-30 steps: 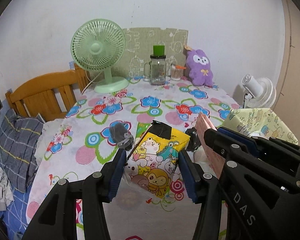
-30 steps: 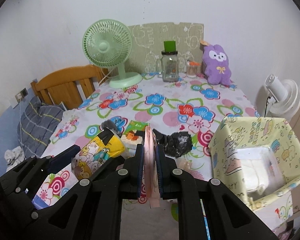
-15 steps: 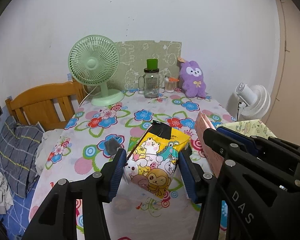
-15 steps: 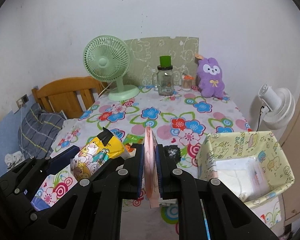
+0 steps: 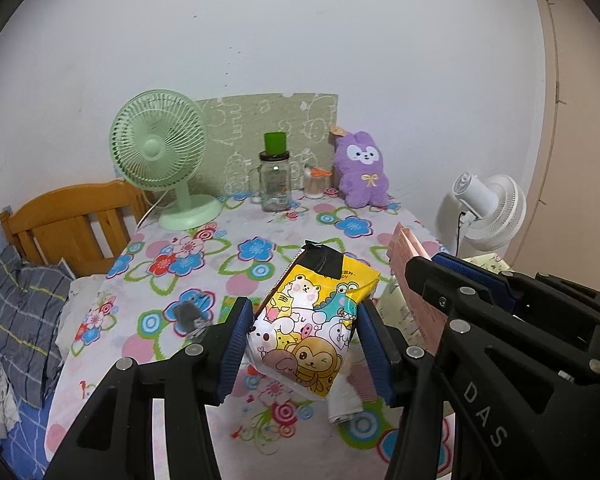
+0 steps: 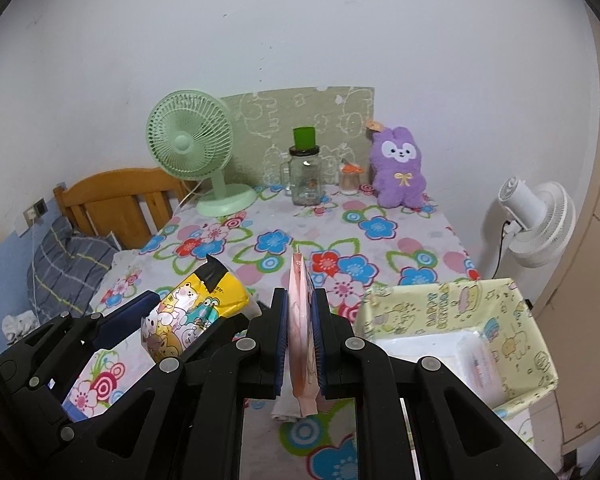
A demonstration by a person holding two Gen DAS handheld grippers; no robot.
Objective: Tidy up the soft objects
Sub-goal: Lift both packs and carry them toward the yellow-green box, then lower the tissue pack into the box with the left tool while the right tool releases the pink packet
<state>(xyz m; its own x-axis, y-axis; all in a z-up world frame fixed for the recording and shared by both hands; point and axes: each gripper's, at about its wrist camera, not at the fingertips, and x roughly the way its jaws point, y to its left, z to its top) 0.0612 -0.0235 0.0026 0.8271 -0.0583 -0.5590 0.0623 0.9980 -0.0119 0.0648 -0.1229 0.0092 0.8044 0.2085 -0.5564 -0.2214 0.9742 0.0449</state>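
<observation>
The yellow cartoon-print pack (image 5: 314,322) is pinched in the left hand-held gripper (image 5: 306,344), and the flat pink pack (image 6: 300,328) is clamped in the right hand-held gripper (image 6: 300,342). Both now hang higher above the flowered table (image 6: 380,224) than a second ago, lifted clear. The patterned storage bin (image 6: 460,316), just right, already holds a white pack and looks the likely destination.
</observation>
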